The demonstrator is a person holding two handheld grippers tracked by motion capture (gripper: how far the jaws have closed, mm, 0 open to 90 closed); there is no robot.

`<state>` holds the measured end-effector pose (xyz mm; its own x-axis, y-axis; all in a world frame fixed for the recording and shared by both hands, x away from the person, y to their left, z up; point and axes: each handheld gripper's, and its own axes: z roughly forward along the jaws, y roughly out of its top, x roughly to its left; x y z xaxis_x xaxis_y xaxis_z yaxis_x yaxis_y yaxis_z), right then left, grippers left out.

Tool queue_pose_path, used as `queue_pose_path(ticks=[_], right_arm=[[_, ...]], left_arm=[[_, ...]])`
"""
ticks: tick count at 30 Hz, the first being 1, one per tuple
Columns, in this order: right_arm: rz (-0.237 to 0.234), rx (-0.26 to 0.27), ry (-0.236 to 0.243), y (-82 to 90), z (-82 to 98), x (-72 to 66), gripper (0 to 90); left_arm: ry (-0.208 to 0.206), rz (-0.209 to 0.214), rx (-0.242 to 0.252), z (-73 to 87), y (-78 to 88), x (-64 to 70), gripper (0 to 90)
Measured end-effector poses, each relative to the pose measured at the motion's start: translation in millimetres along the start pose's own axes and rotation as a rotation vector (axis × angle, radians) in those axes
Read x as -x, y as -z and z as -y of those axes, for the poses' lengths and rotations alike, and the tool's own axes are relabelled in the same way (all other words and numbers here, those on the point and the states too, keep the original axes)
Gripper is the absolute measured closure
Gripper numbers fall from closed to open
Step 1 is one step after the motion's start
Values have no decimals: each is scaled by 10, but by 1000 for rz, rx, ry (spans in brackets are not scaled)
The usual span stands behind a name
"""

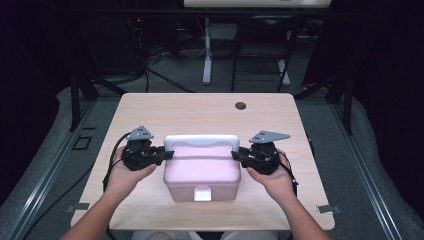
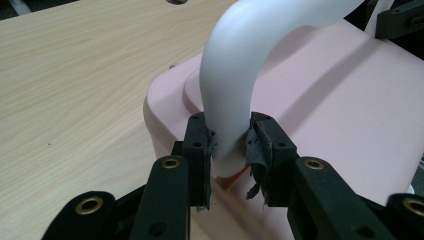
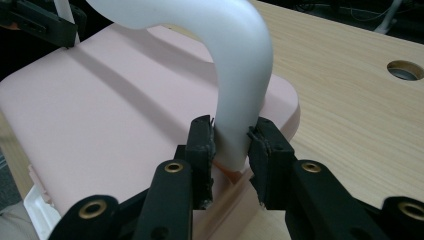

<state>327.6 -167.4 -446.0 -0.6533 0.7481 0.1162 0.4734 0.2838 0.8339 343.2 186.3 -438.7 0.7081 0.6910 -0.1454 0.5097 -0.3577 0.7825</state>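
The pink box (image 1: 202,170) sits between the two grippers, its white handle (image 1: 201,141) arching over the lid. The left gripper (image 2: 229,145) clamps the handle's near leg just above the pivot, pads touching both sides; the right gripper (image 3: 231,142) pinches the opposite leg the same way. To do this step well, both hands should probably act together, holding equal pressure and moving at the same pace, so the box stays level above the table (image 1: 150,107). Gripping low near the pivots likely limits slipping along the curved plastic.
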Motion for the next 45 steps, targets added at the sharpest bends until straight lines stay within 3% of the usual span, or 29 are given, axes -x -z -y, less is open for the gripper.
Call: queue_pose_path(ticks=[4,9,17,31,40,45], right_arm=[[-7,10,-9,10,19,-1,732],[2,12,0,18,24,-26,733],[-4,4,0,23,15,-36,734],[-35,28,-9,110,-70,-103,736],[-59,42,-65,118,-165,-43,738],[-68,46,-83,118,-186,-17,739]], left_arm=[[11,10,3,6,21,5,732],[-11,-13,7,15,31,39,735],[-14,-4,-14,-2,57,38,737],[10,11,9,-52,204,23,737],[43,37,31,-154,207,-70,734],[37,34,46,-166,210,-93,725]])
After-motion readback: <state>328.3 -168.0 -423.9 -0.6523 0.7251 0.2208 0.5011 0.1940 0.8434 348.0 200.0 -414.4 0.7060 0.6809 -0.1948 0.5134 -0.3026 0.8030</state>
